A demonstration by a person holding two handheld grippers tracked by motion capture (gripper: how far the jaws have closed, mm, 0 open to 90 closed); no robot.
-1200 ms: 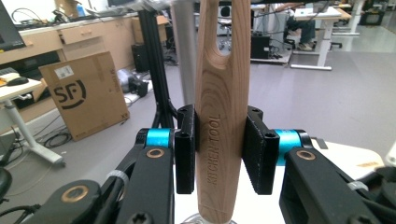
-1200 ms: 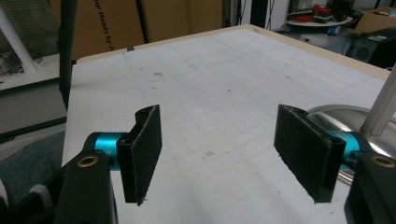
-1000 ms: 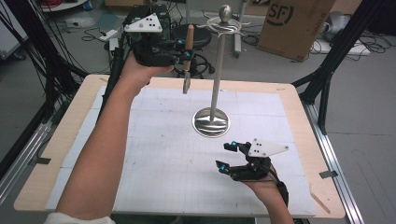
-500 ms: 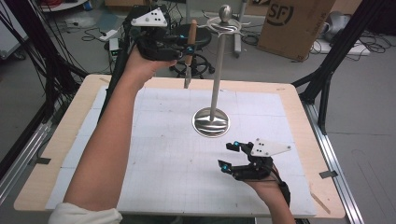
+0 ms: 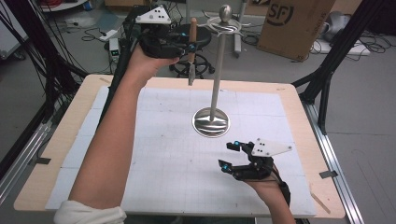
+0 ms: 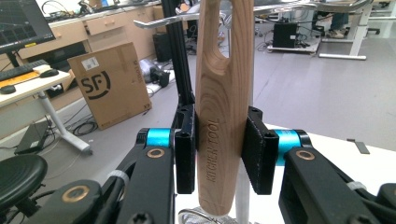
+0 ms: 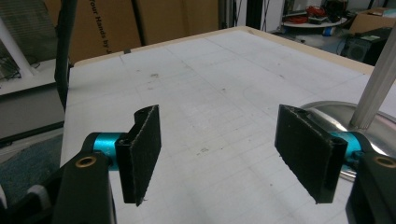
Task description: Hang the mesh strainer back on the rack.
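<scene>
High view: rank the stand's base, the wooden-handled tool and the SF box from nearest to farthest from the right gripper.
1. Stand's base: just beyond the right gripper, mid-table.
2. Wooden-handled tool: held up at the far edge, left of the pole.
3. SF box: on the floor past the table.

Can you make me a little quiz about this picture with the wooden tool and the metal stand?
1. True or false: the left gripper holds the wooden tool upright.
2. What is between the right gripper's fingers? A) a spoon B) nothing C) the stand
3. What does the stand rest on?

Key:
1. True.
2. B.
3. The white mat on the table.
</scene>
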